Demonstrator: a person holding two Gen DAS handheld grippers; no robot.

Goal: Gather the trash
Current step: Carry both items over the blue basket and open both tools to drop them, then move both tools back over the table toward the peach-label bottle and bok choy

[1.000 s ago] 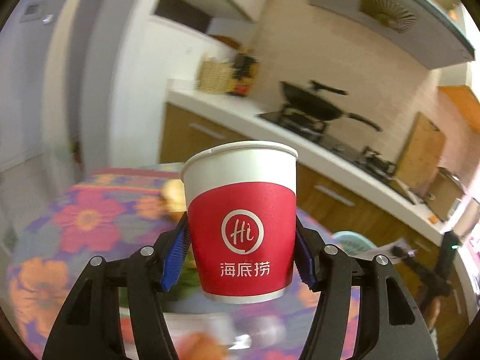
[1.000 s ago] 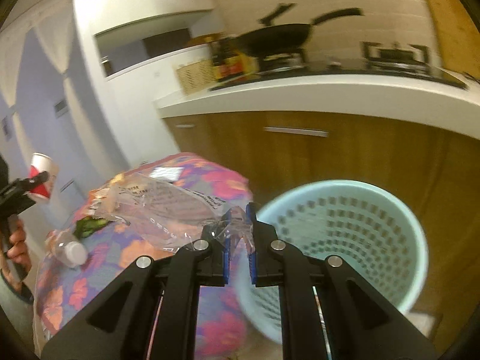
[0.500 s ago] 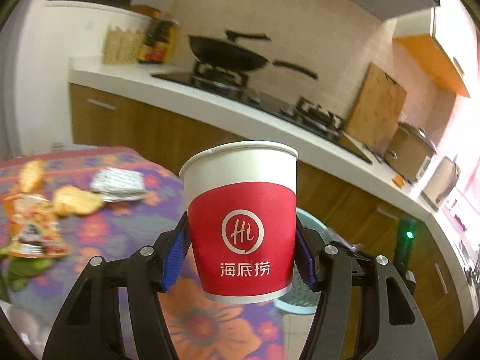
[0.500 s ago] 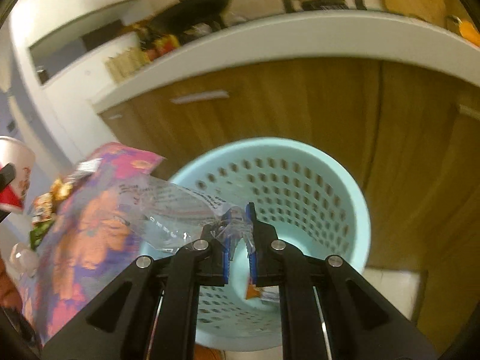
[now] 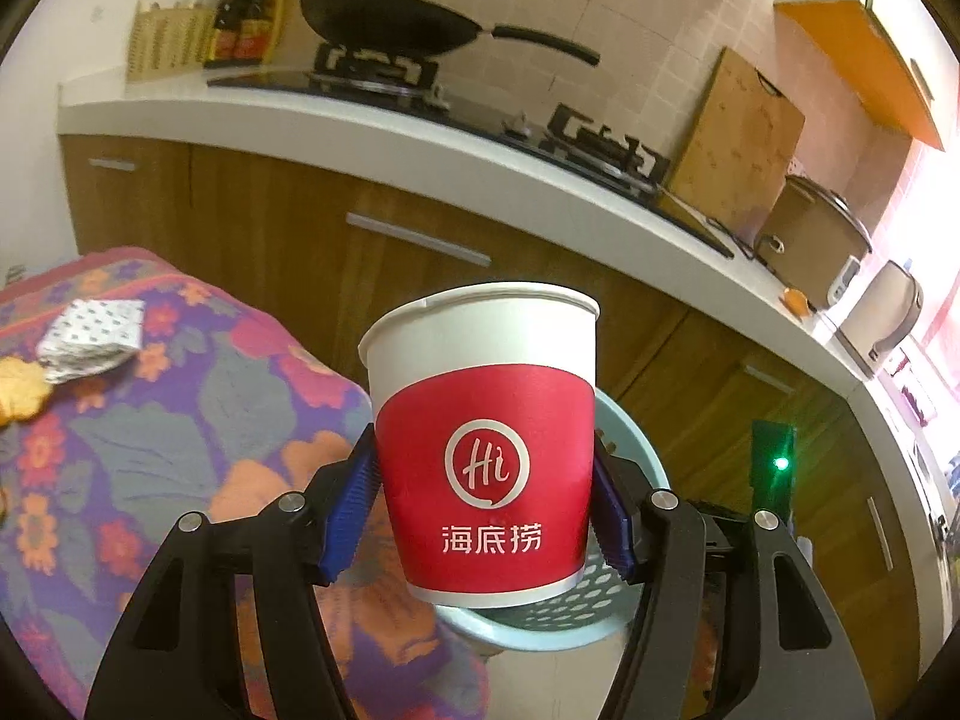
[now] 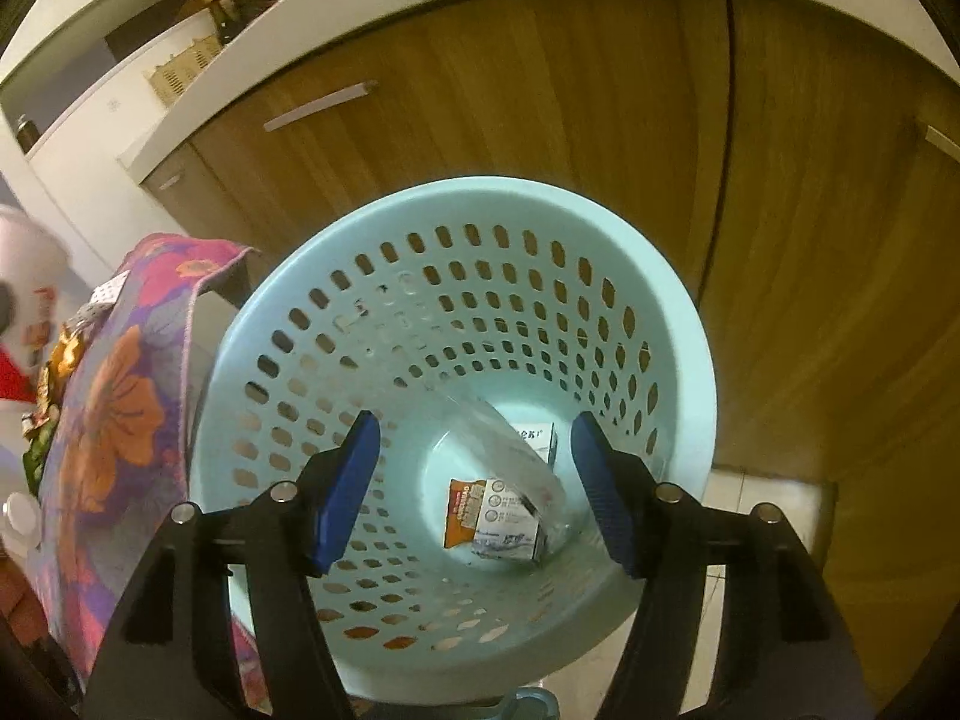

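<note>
My left gripper (image 5: 483, 516) is shut on a red and white paper cup (image 5: 483, 438), held upright; part of the pale blue perforated waste basket (image 5: 630, 438) shows behind and below it. In the right wrist view my right gripper (image 6: 474, 474) hangs over the basket (image 6: 690, 360) with its jaws opening and nothing pressed between the blue pads (image 6: 345, 480). The clear plastic bag (image 6: 510, 456) lies loose inside the basket, over small cartons (image 6: 480, 516) on the bottom.
A table with a floral cloth (image 5: 150, 450) stands left of the basket, holding a folded wrapper (image 5: 90, 330) and food scraps (image 5: 18, 390). Wooden cabinets (image 6: 600, 120) and a white counter with a wok (image 5: 390, 24) rise just behind. The cup also shows blurred at far left (image 6: 24, 312).
The right gripper came down over the basket and let go of the clear plastic bag, which fell inside. The left gripper swung with the cup from over the table toward the basket.
</note>
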